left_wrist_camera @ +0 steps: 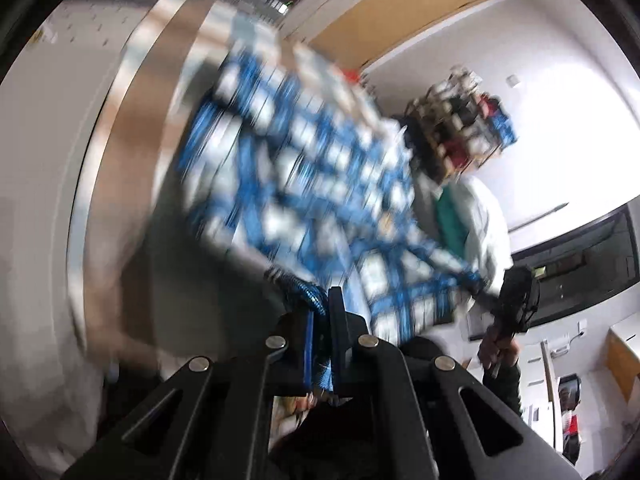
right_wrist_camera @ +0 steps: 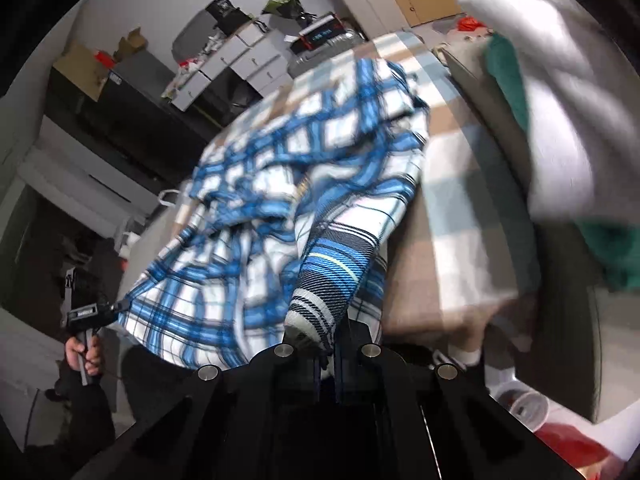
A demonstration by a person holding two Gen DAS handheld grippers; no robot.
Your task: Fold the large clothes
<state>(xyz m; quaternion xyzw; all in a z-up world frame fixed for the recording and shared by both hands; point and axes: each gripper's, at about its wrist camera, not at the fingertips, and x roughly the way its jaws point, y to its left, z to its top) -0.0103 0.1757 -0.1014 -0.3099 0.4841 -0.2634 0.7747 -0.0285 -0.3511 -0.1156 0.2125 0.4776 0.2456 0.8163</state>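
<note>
A blue-and-white plaid shirt (right_wrist_camera: pixel 280 208) hangs lifted above the table, spread between both grippers. My right gripper (right_wrist_camera: pixel 328 340) is shut on a bunched, striped fold of the shirt. In the blurred left wrist view the shirt (left_wrist_camera: pixel 304 160) stretches away from my left gripper (left_wrist_camera: pixel 322 308), which is shut on a dark blue edge of it. Each view also shows the other gripper pinching a corner: the left gripper (right_wrist_camera: pixel 94 314) held by a hand (right_wrist_camera: pixel 86 354), and the right gripper (left_wrist_camera: pixel 518 300) at the right.
A checked beige, white and pale-blue cloth covers the table (right_wrist_camera: pixel 444 208). A pile of white and green clothes (right_wrist_camera: pixel 560 120) lies at its right side. Drawers and boxes (right_wrist_camera: pixel 240 60) stand behind. A rack of bottles (left_wrist_camera: pixel 460 128) stands by the wall.
</note>
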